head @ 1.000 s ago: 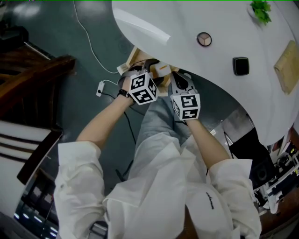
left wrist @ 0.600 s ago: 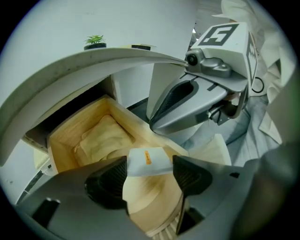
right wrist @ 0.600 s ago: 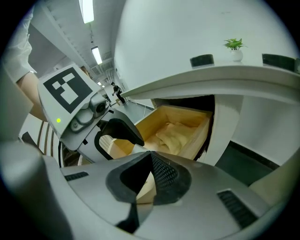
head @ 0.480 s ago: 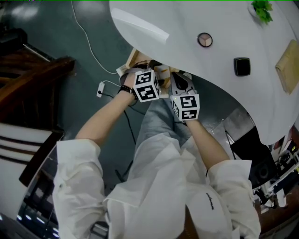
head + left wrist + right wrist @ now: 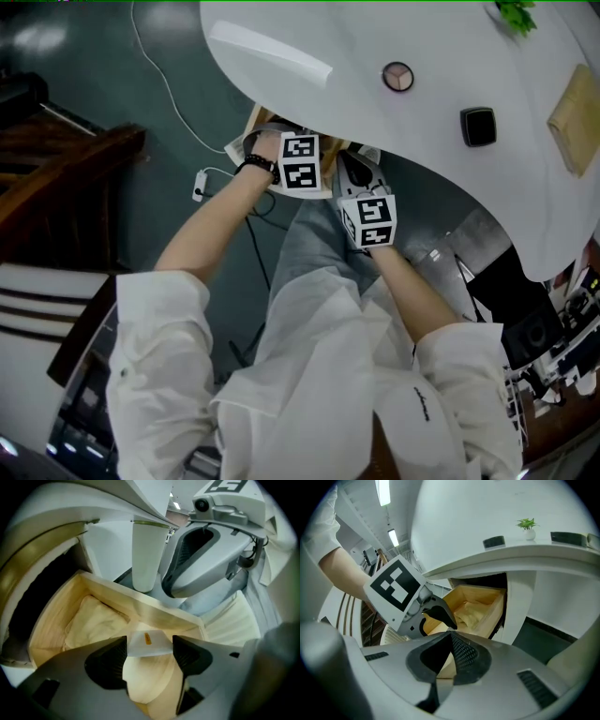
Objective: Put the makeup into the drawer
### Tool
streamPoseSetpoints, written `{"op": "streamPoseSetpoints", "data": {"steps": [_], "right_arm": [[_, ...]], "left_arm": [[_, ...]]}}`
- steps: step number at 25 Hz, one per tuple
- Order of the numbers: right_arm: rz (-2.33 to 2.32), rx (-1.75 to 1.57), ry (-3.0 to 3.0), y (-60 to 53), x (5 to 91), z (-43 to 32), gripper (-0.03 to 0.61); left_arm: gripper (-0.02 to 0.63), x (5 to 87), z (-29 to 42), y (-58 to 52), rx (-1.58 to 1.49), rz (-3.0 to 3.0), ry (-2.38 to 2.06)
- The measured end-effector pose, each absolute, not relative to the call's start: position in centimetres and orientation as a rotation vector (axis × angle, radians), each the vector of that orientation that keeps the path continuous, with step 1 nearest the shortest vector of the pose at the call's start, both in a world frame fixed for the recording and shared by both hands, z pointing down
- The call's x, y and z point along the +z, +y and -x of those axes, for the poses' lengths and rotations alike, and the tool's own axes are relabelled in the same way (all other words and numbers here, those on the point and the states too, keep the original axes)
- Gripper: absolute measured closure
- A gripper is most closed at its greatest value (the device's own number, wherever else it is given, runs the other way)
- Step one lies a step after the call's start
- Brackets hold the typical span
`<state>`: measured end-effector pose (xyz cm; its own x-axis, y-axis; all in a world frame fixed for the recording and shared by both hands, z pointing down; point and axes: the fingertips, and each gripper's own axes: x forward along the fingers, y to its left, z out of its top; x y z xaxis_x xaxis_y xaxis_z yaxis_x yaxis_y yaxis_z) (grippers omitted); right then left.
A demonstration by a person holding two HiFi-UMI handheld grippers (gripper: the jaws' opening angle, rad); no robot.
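**Left tongs [image 5: 149,652] dipped toward the drawer [image 5: 154,609], makeup not dropped yet**

Compared with a second back, the left tongs have tipped down and rolled over. The right tongs [image 5: 450,655] haven't budged.

Nearest thing first: the left tongs are spread wide but pinching a flat white makeup packet [image 5: 148,643] with a little orange mark, held by its two side edges. It hangs just inside the open drawer, past the wooden wall. I can't tell if it's touching the bottom.

The drawer itself is pale wood and only holds a crumpled cream liner [image 5: 93,617], cloth or paper, bunched toward the back. No other makeup in there that I can see.

Just beyond it are the right tongs, pressed together with nothing in them, parked very close to the left ones.

What I'd worry about:
- That edge-only pinch looks thin, so any twist could let the packet pivot or pop out before it's over the liner.
- The drawer sits tucked under the white worktop [image 5: 375,37], so headroom looks tight and a knock on the overhang could jar the grip.
- The two tongs could easily bump each other.

Up on the worktop, well away, a round compact [image 5: 397,76] and a black square case [image 5: 478,126] are waiting.
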<state>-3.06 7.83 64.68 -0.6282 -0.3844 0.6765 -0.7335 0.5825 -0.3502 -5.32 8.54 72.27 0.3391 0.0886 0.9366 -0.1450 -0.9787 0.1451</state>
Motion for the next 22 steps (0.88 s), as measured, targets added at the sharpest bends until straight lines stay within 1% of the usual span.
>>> {"op": "streamPoseSetpoints", "data": {"steps": [7, 13, 19, 20, 21, 22], "right_arm": [[-0.902, 0.851, -2.257, 8.0, 65.0, 2.4, 0.56], [-0.895, 0.85, -2.262, 8.2, 64.9, 2.8, 0.56], [-0.885, 0.843, -2.284, 8.7, 63.6, 3.1, 0.56], [-0.881, 0.841, -2.291, 8.8, 63.1, 3.0, 0.56], [-0.879, 0.839, -2.299, 8.9, 62.5, 2.9, 0.56], [-0.877, 0.836, -2.309, 9.0, 61.8, 2.8, 0.56]], "left_arm": [[0.295, 74.5, 4.8, 9.7, 1.747, -2.424, 0.064], [0.293, 75.3, 6.2, 10.3, 1.778, -2.411, 0.106], [0.287, 72.7, 5.4, 10.8, 1.71, -2.501, 0.114], [0.293, 71.7, 5.2, 10.8, 1.689, -2.526, 0.102], [0.332, 70.6, 5.0, 11.0, 1.669, -2.552, 0.093], [0.355, 69.4, 5.0, 11.2, 1.655, -2.582, 0.081]]}}
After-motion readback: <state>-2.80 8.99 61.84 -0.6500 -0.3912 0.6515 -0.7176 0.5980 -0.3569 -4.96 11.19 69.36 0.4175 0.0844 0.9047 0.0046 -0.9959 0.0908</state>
